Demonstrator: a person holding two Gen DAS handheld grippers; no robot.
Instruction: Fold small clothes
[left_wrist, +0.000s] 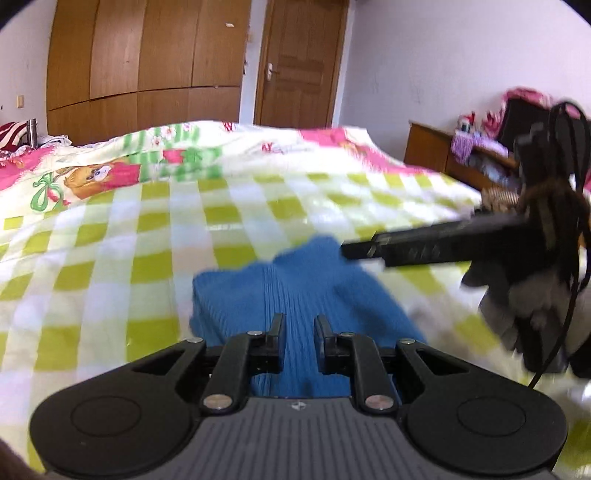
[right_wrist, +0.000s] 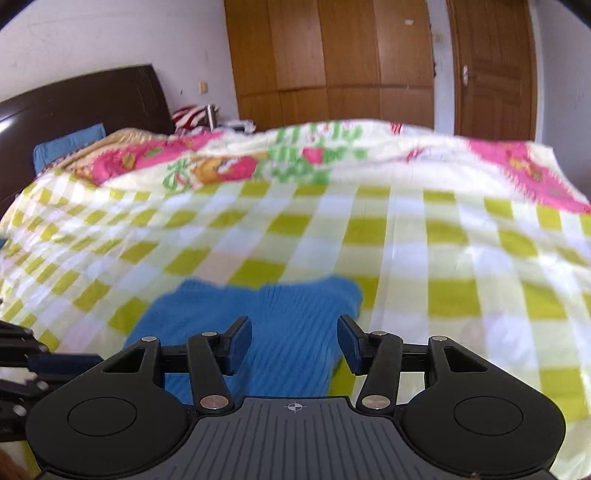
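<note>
Checked bedsheet (right_wrist: 461, 258) | blue garment (right_wrist: 288, 317) | left gripper (left_wrist: 298, 325) narrowly parted | right gripper (right_wrist: 294, 328) spread wide, empty

Soft, even daylight fills the room around my bed (left_wrist: 110, 240); its checked sheet looks washed out and glary where light falls. Both views are smeared by motion blur, strongest on the blue garment (right_wrist: 280, 332) and the floral quilt (right_wrist: 258, 162) behind it. Fisheye bending curves the wardrobe (left_wrist: 147, 62); corners go black.

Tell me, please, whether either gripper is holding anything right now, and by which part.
Nothing is held: the left gripper and right gripper are open above the blue garment.
</note>
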